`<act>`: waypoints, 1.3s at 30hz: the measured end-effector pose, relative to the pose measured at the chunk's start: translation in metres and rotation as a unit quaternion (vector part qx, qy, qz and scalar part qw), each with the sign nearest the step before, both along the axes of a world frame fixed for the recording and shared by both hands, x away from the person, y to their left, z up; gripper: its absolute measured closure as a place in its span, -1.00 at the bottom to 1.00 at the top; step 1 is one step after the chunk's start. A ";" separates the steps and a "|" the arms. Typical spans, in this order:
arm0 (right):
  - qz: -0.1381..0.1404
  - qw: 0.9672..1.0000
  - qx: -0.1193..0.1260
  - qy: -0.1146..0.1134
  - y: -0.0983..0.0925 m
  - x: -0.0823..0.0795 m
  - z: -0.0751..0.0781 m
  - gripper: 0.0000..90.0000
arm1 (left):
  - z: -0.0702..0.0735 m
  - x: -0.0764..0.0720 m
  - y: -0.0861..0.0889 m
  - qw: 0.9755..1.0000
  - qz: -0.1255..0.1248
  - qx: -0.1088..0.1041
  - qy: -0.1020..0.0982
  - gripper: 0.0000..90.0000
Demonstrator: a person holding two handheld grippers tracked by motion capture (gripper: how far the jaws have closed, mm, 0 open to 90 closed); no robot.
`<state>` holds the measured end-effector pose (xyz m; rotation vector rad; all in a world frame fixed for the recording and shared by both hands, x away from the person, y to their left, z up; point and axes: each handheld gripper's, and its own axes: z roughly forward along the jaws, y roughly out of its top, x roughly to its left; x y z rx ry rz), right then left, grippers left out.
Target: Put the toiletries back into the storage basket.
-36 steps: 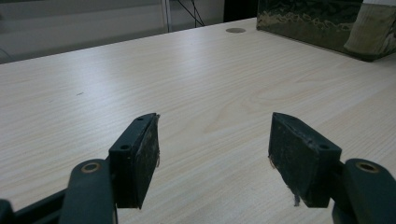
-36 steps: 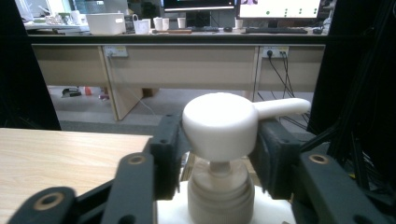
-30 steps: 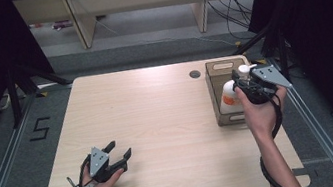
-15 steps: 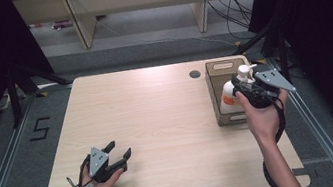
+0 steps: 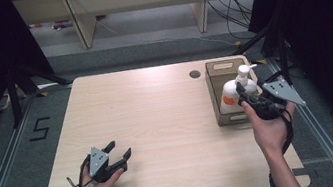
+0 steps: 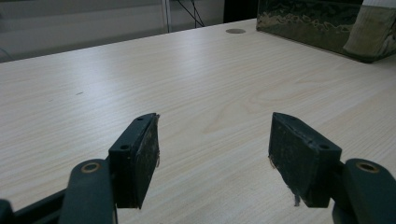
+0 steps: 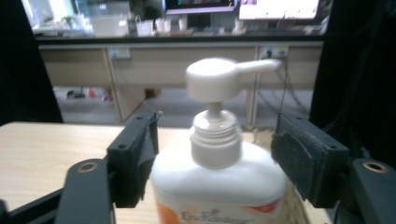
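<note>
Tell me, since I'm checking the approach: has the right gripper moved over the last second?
Yes. In the high view the right gripper has edged toward the person, from over the wooden box's middle to its near end, jaws either side of the pump bottle.

Left gripper [image 5: 118, 158] rests low on the table [image 5: 158, 120] at its near-left corner, jaws wide apart. Right gripper [image 5: 245, 95] held raised near the table's right edge, jaws spread.

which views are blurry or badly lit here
High view: table evenly lit, surroundings dark. Right gripper view: the pump bottle is soft, too close to focus, bright screens glare behind. Left gripper view: the left hand-held gripper is fairly sharp, the wooden box beyond blurs.
</note>
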<state>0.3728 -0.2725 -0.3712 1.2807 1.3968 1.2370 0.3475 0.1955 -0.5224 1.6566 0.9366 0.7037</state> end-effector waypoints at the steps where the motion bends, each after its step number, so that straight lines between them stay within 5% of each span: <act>1: 0.000 1.000 -0.001 -0.002 -0.002 -0.003 0.000 -0.26 | 0.000 0.000 0.000 1.000 0.000 0.001 0.000 -0.27; 9: 0.005 1.000 0.006 0.017 -0.018 -0.026 -0.015 -0.19 | 0.000 0.000 -0.001 1.000 0.001 0.001 0.000 -0.27; 11: 0.007 1.000 0.004 0.009 -0.022 -0.030 -0.023 -0.17 | 0.000 0.000 0.000 1.000 0.002 0.003 0.002 -0.27; 12: 0.004 1.000 0.011 0.024 -0.023 -0.035 -0.026 -0.15 | 0.000 0.000 0.000 1.000 0.000 0.001 0.001 -0.27; 24: -0.001 0.998 0.020 0.052 -0.033 -0.062 -0.085 0.01 | 0.000 0.000 0.000 1.000 0.000 0.001 0.001 -0.27; 31: 0.009 0.997 0.030 0.068 -0.038 -0.068 -0.116 0.02 | 0.000 -0.001 -0.001 1.000 0.006 0.002 0.006 -0.27; 39: -0.009 0.996 0.034 0.079 -0.039 -0.073 -0.129 0.02 | 0.000 0.000 0.000 1.000 0.002 -0.003 0.006 -0.27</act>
